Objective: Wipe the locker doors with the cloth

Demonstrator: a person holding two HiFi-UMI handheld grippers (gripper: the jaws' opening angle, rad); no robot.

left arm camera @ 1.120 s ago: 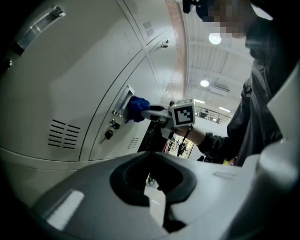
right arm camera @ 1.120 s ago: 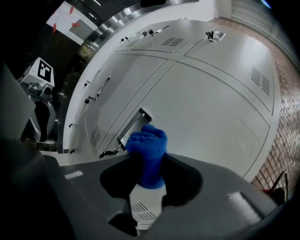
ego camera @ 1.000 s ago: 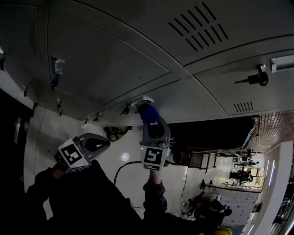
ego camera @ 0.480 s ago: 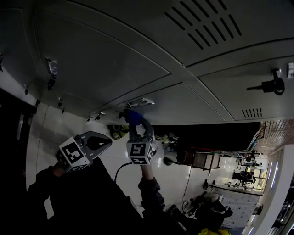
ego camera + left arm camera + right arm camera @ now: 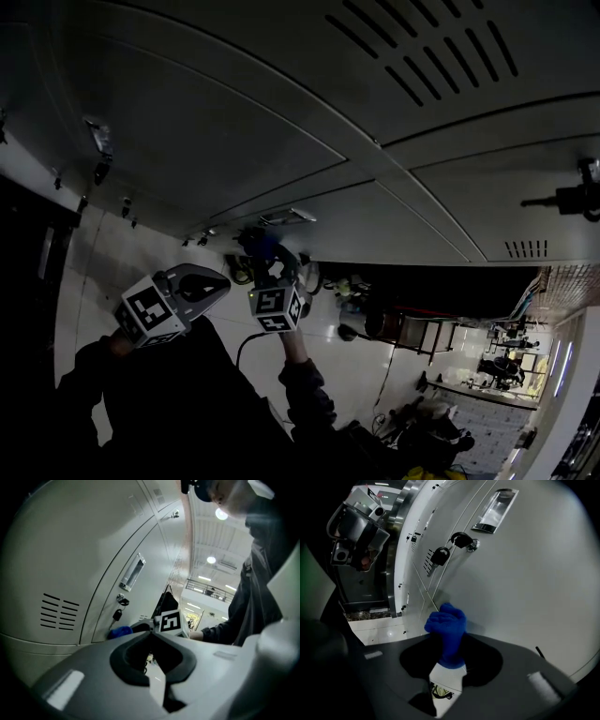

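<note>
At the locker door [image 5: 543,573], cloth [image 5: 447,623] pinched between right gripper's [image 5: 449,660] fingers [image 5: 480,665], protruding forward

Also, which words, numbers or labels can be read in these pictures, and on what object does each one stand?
No readable text anywhere.
The left gripper and right gripper: only black-and-white square markers, no letters or numbers.
The recessed holder on the locker door: no print can be made out.
</note>
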